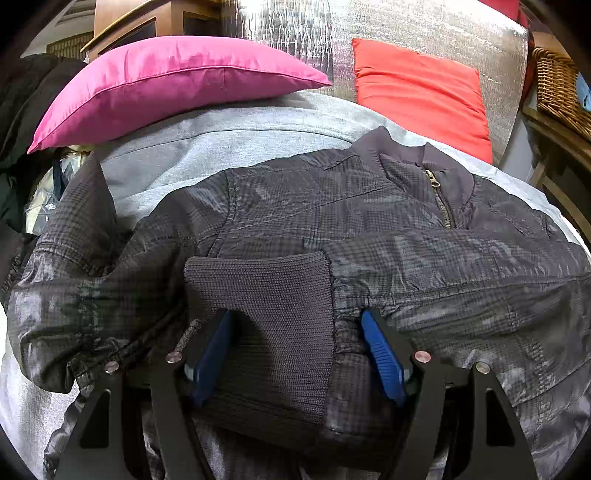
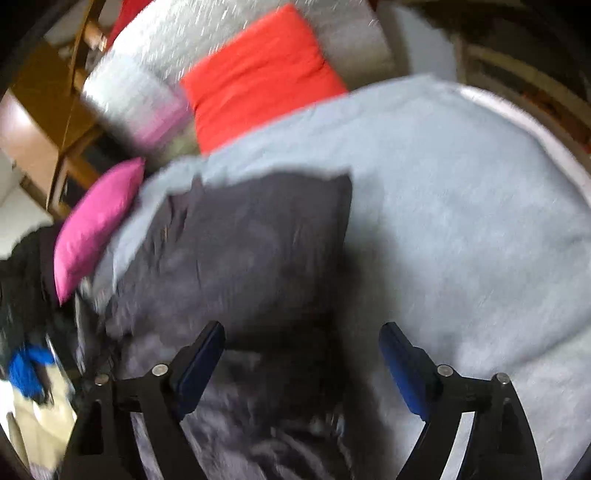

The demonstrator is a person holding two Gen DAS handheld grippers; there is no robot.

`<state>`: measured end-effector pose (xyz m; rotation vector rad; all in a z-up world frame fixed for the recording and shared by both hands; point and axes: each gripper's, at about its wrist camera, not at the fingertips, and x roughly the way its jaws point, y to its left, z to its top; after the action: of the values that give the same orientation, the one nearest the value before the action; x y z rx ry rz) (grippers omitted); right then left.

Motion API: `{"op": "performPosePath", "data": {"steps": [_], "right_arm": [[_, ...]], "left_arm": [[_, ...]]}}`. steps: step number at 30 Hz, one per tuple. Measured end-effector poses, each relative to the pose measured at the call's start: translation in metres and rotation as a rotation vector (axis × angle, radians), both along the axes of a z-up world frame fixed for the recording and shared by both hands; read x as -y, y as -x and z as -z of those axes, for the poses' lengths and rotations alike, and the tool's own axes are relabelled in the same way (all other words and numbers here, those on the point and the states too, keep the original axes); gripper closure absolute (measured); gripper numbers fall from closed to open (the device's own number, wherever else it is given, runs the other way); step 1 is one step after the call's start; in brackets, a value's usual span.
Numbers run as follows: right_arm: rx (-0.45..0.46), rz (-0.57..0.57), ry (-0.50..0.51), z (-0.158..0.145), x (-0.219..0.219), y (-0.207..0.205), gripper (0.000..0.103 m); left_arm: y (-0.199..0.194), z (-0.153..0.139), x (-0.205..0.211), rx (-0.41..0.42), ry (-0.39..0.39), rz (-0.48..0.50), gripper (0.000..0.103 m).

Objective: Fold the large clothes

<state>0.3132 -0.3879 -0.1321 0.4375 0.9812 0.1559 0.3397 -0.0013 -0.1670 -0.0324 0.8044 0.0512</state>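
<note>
Dark grey checked bomber jacket (image 1: pixel 295 206) of slightly glossy woven fabric, lying front side up on a pale grey fleece blanket (image 1: pixel 207 147) that covers the bed. Its ribbed collar (image 1: pixel 417 151) points away from the left wrist camera, and the brass zip (image 1: pixel 441 199) is closed to the neck. One sleeve is folded across the chest, so that its ribbed knit cuff (image 1: pixel 258 317) lies flat on the body panel. The other sleeve (image 1: pixel 85 206) bends outward at the left of that view.

The left hand-held gripper (image 1: pixel 295 321) has its blue pads (image 1: pixel 384 354) spread to either side of the cuff, neither visibly pressing on it. The right hand-held gripper (image 2: pixel 301 332), seen in a motion-blurred view, is likewise spread, above the jacket's edge (image 2: pixel 236 251) and the blanket (image 2: pixel 461 221); nothing is gripped.

A magenta cushion (image 1: pixel 166 81) and an orange-red cushion (image 1: pixel 421 88) rest at the far side of the bed against a silver quilted backing (image 1: pixel 424 26).
</note>
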Motion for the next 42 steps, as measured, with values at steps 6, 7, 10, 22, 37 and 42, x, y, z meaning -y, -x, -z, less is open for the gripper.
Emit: {"op": "performPosePath", "data": {"steps": [6,7,10,22,37,42], "right_arm": [[0.030,-0.071,0.194,-0.013,-0.023,0.007,0.088],[0.010,-0.051,0.219,-0.007,-0.020,0.003,0.089],[-0.008,-0.023,0.164,0.011,-0.010,0.003,0.085],[0.016,0.111,-0.047,-0.004,0.030,-0.059,0.019],[0.083,0.103,0.118,-0.035,0.010,-0.038,0.021],[0.168,0.015,0.037,-0.059,-0.019,0.001,0.021]], "left_arm": [[0.000,0.001,0.000,0.005,0.006,0.002,0.029],[0.000,0.001,0.001,0.006,0.003,0.002,0.029],[0.000,0.001,-0.001,0.006,0.018,0.000,0.029],[0.000,0.000,-0.001,0.006,0.012,-0.003,0.029],[0.037,-0.037,-0.090,-0.024,0.375,-0.145,0.020],[0.023,-0.021,-0.075,-0.125,0.405,-0.083,0.052]]}}
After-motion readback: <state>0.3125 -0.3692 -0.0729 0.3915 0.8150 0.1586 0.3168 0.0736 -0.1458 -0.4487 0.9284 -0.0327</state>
